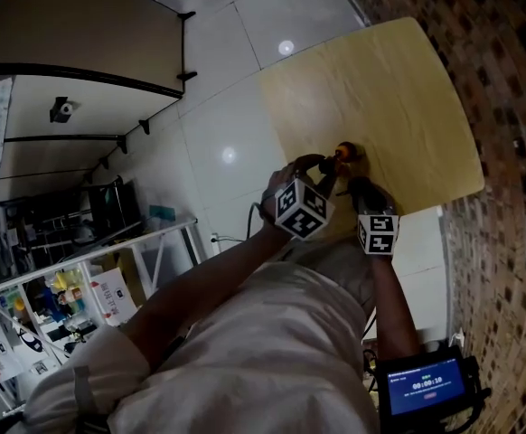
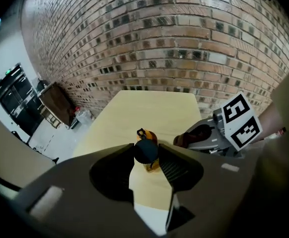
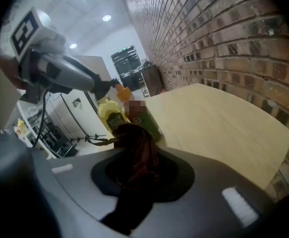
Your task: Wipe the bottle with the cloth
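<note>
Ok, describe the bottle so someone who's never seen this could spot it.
Find the pale wooden table beside the brick wall. Over its near side, the left hand-held gripper clamps the bottle by its dark cap. It is the only yellow thing there, orange-necked with a dark green label, next to the dark reddish cloth.

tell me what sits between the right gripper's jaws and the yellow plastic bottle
A bunched dark reddish-brown cloth, clamped in the right gripper, fills the stretch up to the bottle; the right gripper view shows it.

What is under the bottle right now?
The wooden table lies below the bottle. The cloth covers its base in the right gripper view, so contact with the table cannot be seen.
</note>
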`<state>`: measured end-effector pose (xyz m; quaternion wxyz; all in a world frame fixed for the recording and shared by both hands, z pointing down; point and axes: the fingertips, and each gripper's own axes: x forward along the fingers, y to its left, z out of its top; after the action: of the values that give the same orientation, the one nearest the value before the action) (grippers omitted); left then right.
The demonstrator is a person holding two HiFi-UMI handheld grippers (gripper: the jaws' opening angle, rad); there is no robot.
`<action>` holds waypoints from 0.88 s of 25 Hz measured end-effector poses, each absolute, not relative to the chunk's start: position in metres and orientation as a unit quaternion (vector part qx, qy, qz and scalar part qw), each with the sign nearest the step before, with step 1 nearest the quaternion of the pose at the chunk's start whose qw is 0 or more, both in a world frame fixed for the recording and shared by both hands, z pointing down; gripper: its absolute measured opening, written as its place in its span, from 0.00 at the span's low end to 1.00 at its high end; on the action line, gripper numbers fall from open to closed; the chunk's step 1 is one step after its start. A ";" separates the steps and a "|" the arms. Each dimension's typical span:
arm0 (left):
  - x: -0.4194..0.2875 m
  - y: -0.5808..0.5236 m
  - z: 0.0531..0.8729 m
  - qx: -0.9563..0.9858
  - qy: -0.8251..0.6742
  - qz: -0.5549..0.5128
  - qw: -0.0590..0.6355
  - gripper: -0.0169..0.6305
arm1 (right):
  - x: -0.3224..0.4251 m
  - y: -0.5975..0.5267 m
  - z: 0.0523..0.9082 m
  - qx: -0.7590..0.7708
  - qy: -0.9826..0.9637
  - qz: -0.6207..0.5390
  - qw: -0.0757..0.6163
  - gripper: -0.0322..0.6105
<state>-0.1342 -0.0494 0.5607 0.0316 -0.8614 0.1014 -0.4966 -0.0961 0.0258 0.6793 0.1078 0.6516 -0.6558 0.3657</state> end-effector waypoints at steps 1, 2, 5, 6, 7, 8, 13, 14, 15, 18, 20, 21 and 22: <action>-0.134 -0.050 0.562 -0.863 0.101 -0.494 0.034 0.29 | -0.098 0.028 0.677 0.647 -0.663 0.362 0.108 0.18; -0.133 -0.050 0.563 -0.864 0.098 -0.493 0.039 0.30 | -0.101 0.029 0.676 0.642 -0.669 0.358 0.109 0.18; -0.133 -0.046 0.566 -0.862 0.066 -0.499 0.055 0.37 | -0.108 0.032 0.676 0.632 -0.680 0.354 0.113 0.18; -0.133 -0.045 0.567 -0.862 0.050 -0.501 0.065 0.42 | -0.109 0.033 0.677 0.631 -0.681 0.355 0.114 0.18; -0.133 -0.043 0.567 -0.861 0.030 -0.500 0.084 0.45 | -0.110 0.033 0.678 0.630 -0.681 0.356 0.114 0.18; -0.131 -0.041 0.566 -0.860 0.005 -0.497 0.117 0.50 | -0.110 0.034 0.679 0.630 -0.680 0.358 0.113 0.18; -0.141 -0.022 0.573 -0.786 -0.181 -0.469 0.359 0.58 | -0.115 0.033 0.681 0.626 -0.682 0.361 0.110 0.18; -0.145 -0.021 0.577 -0.763 -0.214 -0.467 0.392 0.58 | -0.116 0.033 0.681 0.625 -0.683 0.361 0.110 0.18; -0.148 -0.022 0.581 -0.740 -0.239 -0.465 0.423 0.58 | -0.116 0.033 0.680 0.624 -0.684 0.361 0.111 0.18; -0.149 -0.037 0.582 -0.688 -0.274 -0.448 0.501 0.52 | -0.116 0.033 0.680 0.623 -0.684 0.363 0.112 0.18; -0.145 -0.042 0.579 -0.675 -0.290 -0.430 0.524 0.45 | -0.114 0.034 0.680 0.624 -0.683 0.363 0.112 0.18; -0.144 -0.042 0.578 -0.671 -0.302 -0.423 0.529 0.43 | -0.114 0.034 0.680 0.624 -0.683 0.363 0.113 0.18; -0.144 -0.039 0.579 -0.664 -0.317 -0.419 0.532 0.43 | -0.113 0.035 0.679 0.624 -0.683 0.363 0.114 0.18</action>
<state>-0.1435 -0.0390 0.5790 0.5319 -0.6641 -0.3174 -0.4186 -0.1135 0.0351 0.6795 0.1139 0.6241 -0.6827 0.3625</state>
